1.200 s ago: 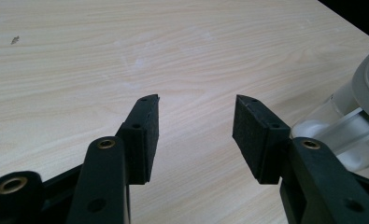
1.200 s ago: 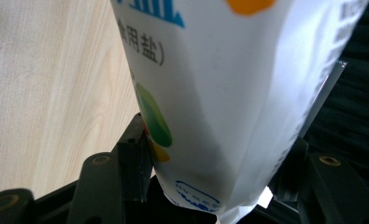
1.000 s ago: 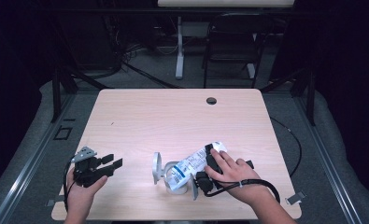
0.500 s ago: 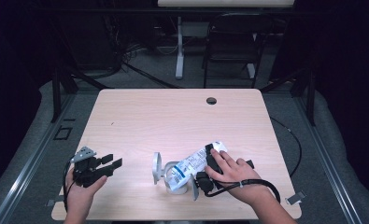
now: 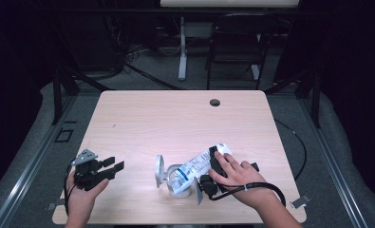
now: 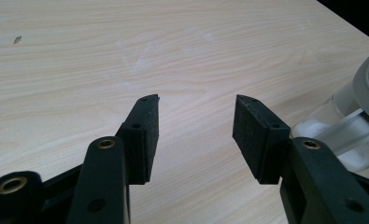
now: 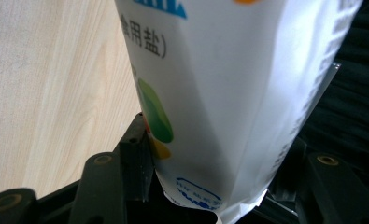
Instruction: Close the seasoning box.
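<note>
Item 1: white salt bag (image 5: pixel 199 166), printed, with blue, green and orange marks. It lies tilted over the front centre of the wooden surface (image 5: pixel 175 123), its lower end at the mouth of item 2, its upper end toward the right. Contents not visible through the packaging.

Item 2: clear jar (image 5: pixel 178 178) lying on its side, with a grey hinged lid (image 5: pixel 159 171) standing open at its left. In the left gripper view the jar (image 6: pixel 345 121) shows white matter inside, behind the glass wall.

Item 3: right claw (image 5: pixel 213 166), held in the person's right hand (image 5: pixel 237 175). Its jaws pinch the sealed end of the salt bag (image 7: pixel 229 93) from both sides, the bag rising between them.

Item 4: left claw (image 5: pixel 114 167), held in the left hand (image 5: pixel 80 194) at the front left of the surface, well apart from the bag. Jaws spread, nothing between them; bare wood lies beneath.
</note>
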A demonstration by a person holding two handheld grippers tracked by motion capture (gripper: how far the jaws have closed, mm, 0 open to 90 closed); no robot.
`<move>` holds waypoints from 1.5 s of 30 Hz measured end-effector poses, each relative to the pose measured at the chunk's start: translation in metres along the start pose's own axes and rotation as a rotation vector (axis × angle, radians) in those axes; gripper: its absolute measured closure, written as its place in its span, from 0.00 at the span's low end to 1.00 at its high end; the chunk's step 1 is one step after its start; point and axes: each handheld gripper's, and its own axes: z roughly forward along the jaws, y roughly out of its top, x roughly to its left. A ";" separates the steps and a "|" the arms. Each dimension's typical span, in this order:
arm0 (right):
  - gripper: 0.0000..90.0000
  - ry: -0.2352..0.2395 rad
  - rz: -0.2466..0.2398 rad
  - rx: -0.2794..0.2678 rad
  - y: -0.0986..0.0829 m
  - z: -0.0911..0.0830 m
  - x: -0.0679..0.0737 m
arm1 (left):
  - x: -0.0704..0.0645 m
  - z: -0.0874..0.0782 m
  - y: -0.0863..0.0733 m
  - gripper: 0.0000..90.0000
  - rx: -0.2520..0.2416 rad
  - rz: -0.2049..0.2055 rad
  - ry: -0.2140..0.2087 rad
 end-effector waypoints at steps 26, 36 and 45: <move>0.52 -0.008 -0.020 0.005 0.000 -0.002 -0.001 | 0.001 0.000 -0.001 0.57 0.003 -0.004 0.001; 0.52 -0.010 -0.022 0.000 0.000 -0.002 -0.001 | 0.001 0.000 0.000 0.57 0.000 -0.003 -0.001; 0.53 -0.014 -0.036 0.004 0.001 -0.003 -0.003 | 0.001 0.000 0.000 0.57 -0.001 -0.002 0.001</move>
